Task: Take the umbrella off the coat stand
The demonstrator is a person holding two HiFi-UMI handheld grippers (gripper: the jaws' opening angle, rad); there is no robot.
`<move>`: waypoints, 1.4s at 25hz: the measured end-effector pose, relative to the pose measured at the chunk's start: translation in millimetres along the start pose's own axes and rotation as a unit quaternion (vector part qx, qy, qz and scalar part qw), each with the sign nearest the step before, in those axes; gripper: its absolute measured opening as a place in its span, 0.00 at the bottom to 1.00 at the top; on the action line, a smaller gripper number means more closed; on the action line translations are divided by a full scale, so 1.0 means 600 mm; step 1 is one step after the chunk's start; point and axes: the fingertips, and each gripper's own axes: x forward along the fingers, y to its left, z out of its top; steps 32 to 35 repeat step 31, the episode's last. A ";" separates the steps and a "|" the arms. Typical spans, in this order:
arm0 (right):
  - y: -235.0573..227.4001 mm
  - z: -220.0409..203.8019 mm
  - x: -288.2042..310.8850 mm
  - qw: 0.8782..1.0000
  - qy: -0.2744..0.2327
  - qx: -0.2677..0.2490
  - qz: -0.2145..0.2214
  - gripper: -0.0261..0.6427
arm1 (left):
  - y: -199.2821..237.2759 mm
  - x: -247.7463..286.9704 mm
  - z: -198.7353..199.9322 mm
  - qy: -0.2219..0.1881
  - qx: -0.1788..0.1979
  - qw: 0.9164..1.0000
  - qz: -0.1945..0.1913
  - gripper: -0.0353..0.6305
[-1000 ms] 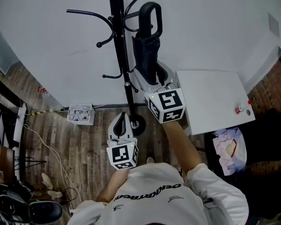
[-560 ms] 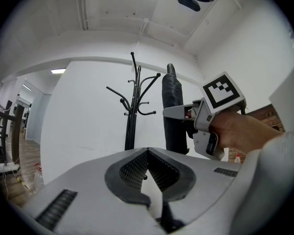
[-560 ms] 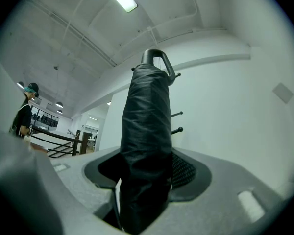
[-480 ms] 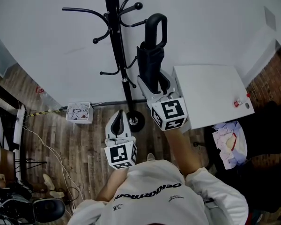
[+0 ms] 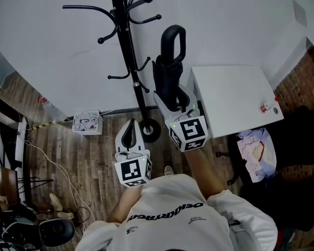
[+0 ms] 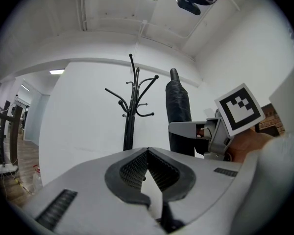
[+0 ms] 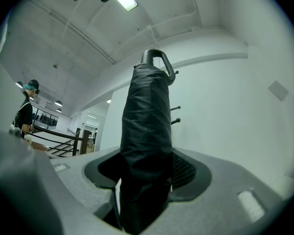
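Note:
A black folded umbrella [image 5: 166, 75] with a loop handle stands upright in my right gripper [image 5: 171, 99], which is shut on its folded canopy. It hangs free to the right of the black coat stand [image 5: 126, 51], with no hook touching it. In the right gripper view the umbrella [image 7: 146, 131] fills the space between the pads of the right gripper [image 7: 144, 180]. My left gripper [image 5: 130, 136] is lower and to the left, near the stand's base, shut and empty. From the left gripper [image 6: 147, 173] I see the coat stand [image 6: 130, 116] and the umbrella [image 6: 179, 106] side by side.
A white table [image 5: 235, 98] stands against the wall right of the umbrella. On the wooden floor are a box of papers [image 5: 88, 124], cables, and a bag of paper [image 5: 256, 158]. A person [image 7: 25, 111] stands by a railing far left.
My right gripper has come down and away from the stand with the umbrella, whose handle now sits lower and clear of the hooks. The left gripper has hardly moved.

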 end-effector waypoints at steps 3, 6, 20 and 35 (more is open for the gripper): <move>0.003 -0.012 -0.019 1.000 0.000 0.002 -0.003 0.43 | -0.006 -0.005 -0.002 -0.003 0.002 1.000 -0.001 0.05; 0.001 -0.023 -0.027 1.000 0.001 0.002 -0.007 0.43 | -0.011 -0.001 0.001 -0.005 0.003 1.000 -0.002 0.05; 0.001 -0.067 -0.059 0.999 0.030 0.008 -0.015 0.43 | -0.021 0.014 -0.003 0.006 0.002 1.000 -0.004 0.05; 0.024 -0.102 -0.119 0.999 0.039 0.013 -0.016 0.43 | -0.046 -0.019 -0.026 0.006 0.006 1.000 -0.012 0.05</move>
